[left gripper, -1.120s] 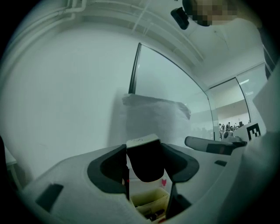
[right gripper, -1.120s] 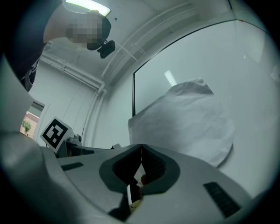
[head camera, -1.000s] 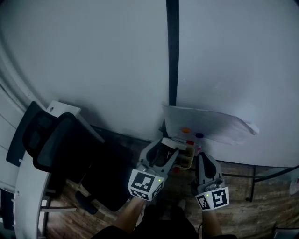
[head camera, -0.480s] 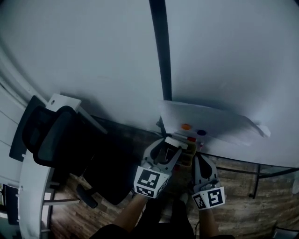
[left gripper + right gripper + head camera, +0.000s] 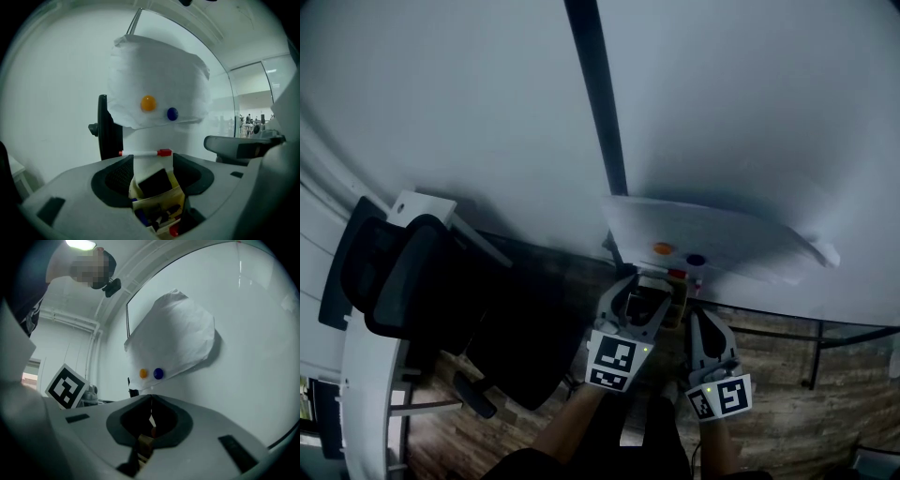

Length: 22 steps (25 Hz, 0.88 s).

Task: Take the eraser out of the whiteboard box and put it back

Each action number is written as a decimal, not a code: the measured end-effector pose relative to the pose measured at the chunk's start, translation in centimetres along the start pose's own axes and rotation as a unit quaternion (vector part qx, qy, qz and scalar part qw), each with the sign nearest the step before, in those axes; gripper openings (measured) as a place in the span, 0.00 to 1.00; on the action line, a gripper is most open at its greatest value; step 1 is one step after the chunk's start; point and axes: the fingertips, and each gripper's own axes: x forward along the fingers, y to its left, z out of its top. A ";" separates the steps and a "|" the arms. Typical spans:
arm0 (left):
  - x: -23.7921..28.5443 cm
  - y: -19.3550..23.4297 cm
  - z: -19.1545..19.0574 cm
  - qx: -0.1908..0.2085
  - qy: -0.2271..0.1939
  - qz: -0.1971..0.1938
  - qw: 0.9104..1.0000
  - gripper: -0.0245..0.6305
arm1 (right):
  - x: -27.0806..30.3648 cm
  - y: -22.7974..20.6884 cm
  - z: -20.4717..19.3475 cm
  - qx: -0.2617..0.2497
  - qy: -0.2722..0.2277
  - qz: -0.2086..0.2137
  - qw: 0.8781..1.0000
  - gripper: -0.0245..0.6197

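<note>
A black eraser [image 5: 154, 182] stands tilted in a small yellowish cardboard box [image 5: 161, 202] with several markers, fixed low on the whiteboard. My left gripper [image 5: 153, 160] is open, with one jaw on each side of the box's top and the eraser between them. In the head view the left gripper [image 5: 639, 298] reaches up to the box [image 5: 676, 307] under a pinned paper sheet. Just right of the box, my right gripper [image 5: 699, 317] is shut with nothing in it; its own view shows the right gripper [image 5: 151, 398] with jaw tips meeting and a box corner [image 5: 144, 444] behind.
A white paper sheet [image 5: 157, 84] hangs on the whiteboard under an orange magnet [image 5: 148, 103] and a blue magnet [image 5: 172, 113]. A red-capped marker [image 5: 145, 153] lies level just above the box. A dark vertical frame strip [image 5: 595, 103] splits the boards. Black office chairs [image 5: 403, 291] stand at the left.
The left gripper has moved right and closer, and now straddles the box. The head view has swung, shifting the frame strip left. The right gripper stays shut beside the box.
</note>
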 end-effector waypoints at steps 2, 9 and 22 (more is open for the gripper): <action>-0.1 -0.1 0.0 -0.002 -0.003 0.000 1.000 0.41 | -0.2 -0.2 -0.1 0.001 0.000 -0.003 1.000 0.05; -0.4 -0.1 -0.2 -0.013 -0.004 -0.005 1.000 0.41 | -0.6 -0.3 -0.5 0.005 0.002 -0.005 1.000 0.05; -3.4 -0.8 3.3 -0.022 -0.059 -0.031 0.998 0.40 | -0.8 1.3 3.2 -0.020 -0.023 0.005 1.000 0.05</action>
